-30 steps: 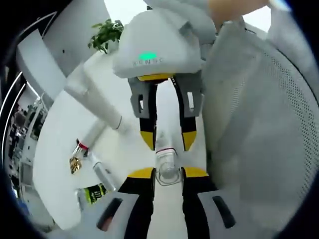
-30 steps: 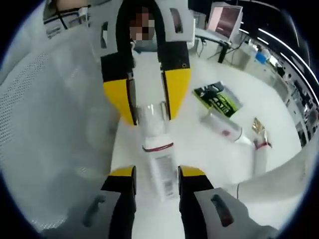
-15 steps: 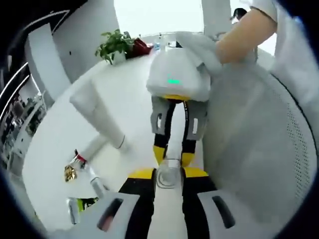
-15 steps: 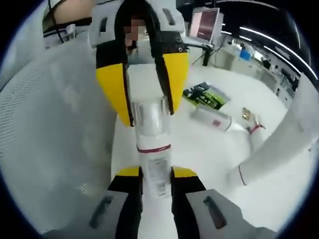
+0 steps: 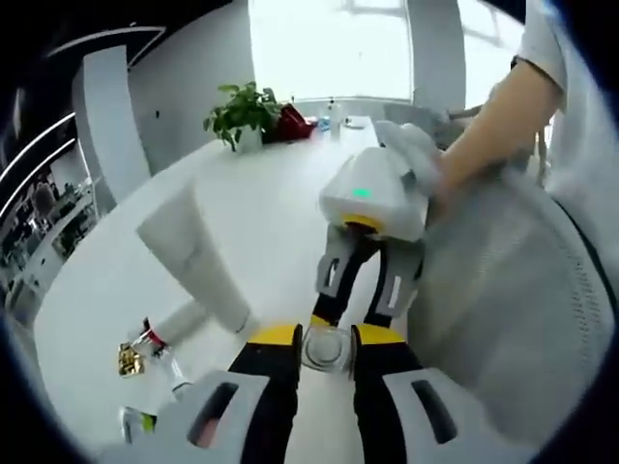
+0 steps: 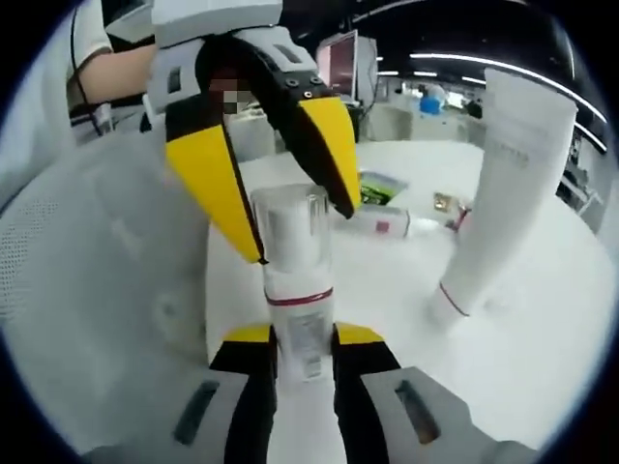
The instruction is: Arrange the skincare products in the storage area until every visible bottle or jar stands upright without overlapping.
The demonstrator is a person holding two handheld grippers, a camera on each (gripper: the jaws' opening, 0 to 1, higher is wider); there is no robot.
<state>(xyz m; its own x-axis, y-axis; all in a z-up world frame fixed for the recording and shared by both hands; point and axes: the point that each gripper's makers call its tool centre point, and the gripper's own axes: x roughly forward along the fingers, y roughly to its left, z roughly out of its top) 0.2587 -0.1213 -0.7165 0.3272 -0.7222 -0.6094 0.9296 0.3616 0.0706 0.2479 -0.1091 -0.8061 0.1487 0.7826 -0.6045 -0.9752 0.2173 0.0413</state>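
A slim bottle (image 6: 300, 324) with a red band and a clear cap (image 6: 290, 224) stands nearly upright over the white table (image 6: 387, 290). My right gripper (image 6: 302, 340) is shut on its labelled body. My left gripper (image 6: 298, 230) comes in from above, its yellow fingers (image 6: 218, 184) closed on the cap. In the left gripper view that cap (image 5: 326, 348) sits between my left gripper's (image 5: 326, 338) jaws, with the right gripper (image 5: 349, 321) just beyond it. A tall white tube (image 6: 503, 193) (image 5: 193, 256) stands on its cap to one side.
A white mesh basket wall (image 6: 97, 290) (image 5: 513, 319) runs right beside the bottle. Another small bottle (image 6: 382, 224) (image 5: 160, 338) lies flat by a green packet (image 6: 382, 186) and a gold item (image 6: 447, 203). A potted plant (image 5: 242, 111) stands at the table's far end.
The right gripper's jaws closed on the bottle's body. Both grippers then swung the bottle from lying along the table to nearly upright, and both views tilted up with it.
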